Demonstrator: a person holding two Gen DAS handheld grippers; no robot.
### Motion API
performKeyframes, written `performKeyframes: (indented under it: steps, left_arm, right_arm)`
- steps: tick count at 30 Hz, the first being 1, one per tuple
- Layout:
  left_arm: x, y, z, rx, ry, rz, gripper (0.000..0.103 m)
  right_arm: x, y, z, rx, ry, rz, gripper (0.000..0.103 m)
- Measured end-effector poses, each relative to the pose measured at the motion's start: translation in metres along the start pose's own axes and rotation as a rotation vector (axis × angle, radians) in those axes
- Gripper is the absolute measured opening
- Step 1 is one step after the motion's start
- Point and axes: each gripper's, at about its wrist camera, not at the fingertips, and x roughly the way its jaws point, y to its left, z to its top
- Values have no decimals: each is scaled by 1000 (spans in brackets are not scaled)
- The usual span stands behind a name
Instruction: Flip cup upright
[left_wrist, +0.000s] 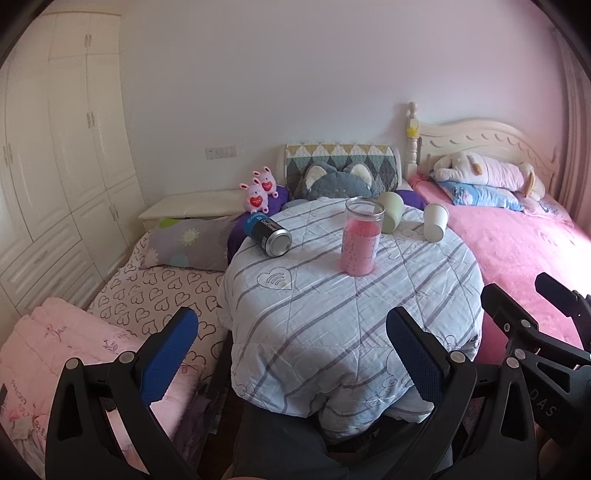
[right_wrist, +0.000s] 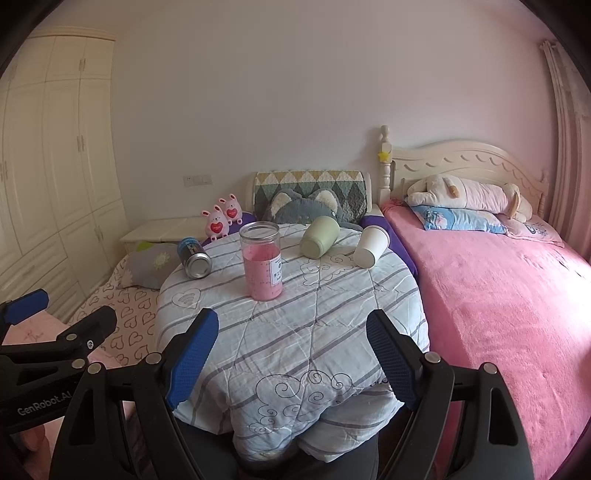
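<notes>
Round table (right_wrist: 332, 332) with a striped quilt over it sits between two beds, and both tools, left tool (left_wrist: 291, 354) and right tool (right_wrist: 291, 354), hang wide open over its near edge, holding nothing. Green cup (right_wrist: 319, 236) lies tipped on its side at the back, between the pink jar (right_wrist: 262, 266) and a tilted white paper cup (right_wrist: 371, 245).

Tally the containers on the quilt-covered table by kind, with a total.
Cups lying on their sides: 2, the green cup and the white paper cup
Cans on their sides: 1, the can
Upright clear jars: 1, the jar
Total: 4
</notes>
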Motion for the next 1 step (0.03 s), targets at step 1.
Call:
performKeyframes:
  steps: [1]
  left_arm:
    - [0,0,0,1,2,2,103]
  right_arm:
    - [0,0,0,0,0,1,84]
